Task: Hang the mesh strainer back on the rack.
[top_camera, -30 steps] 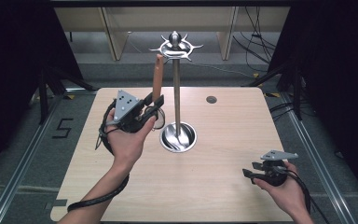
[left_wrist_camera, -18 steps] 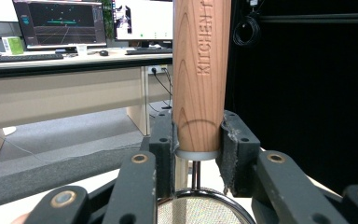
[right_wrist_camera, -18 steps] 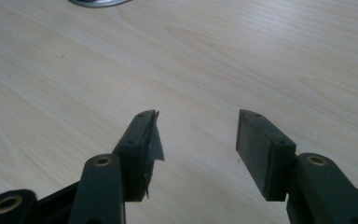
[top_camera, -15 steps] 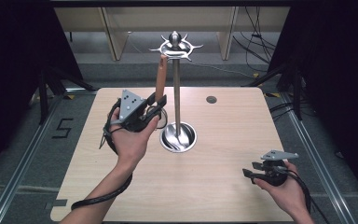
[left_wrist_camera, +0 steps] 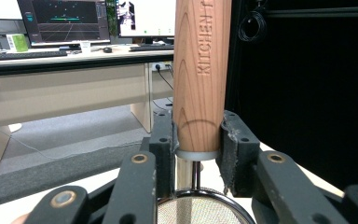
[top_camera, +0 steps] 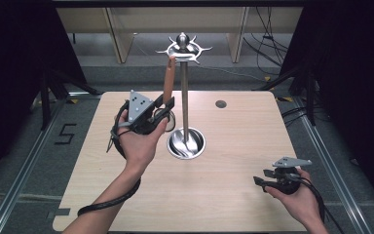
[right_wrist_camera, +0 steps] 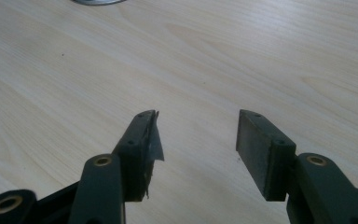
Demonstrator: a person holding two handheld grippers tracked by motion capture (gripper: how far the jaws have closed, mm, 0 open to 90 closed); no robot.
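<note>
Strainer (top_camera: 168, 90), wooden handle upright, sits just left of utensil stand (top_camera: 185, 92), handle tip near stand's top hooks. Left gripper (left_wrist_camera: 198, 135) clamps handle's lower end, now lifted higher and closer to stand than a second ago; hanging likely next. Right gripper (right_wrist_camera: 198, 135) idles empty, jaws apart, well right of stand.

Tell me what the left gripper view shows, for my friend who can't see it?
Two black jaws pinch a wooden handle stamped KITCHEN, holding it upright. Below the handle, the round rim of a mesh strainer peeks out, and desks with computer screens stand far behind.
</note>
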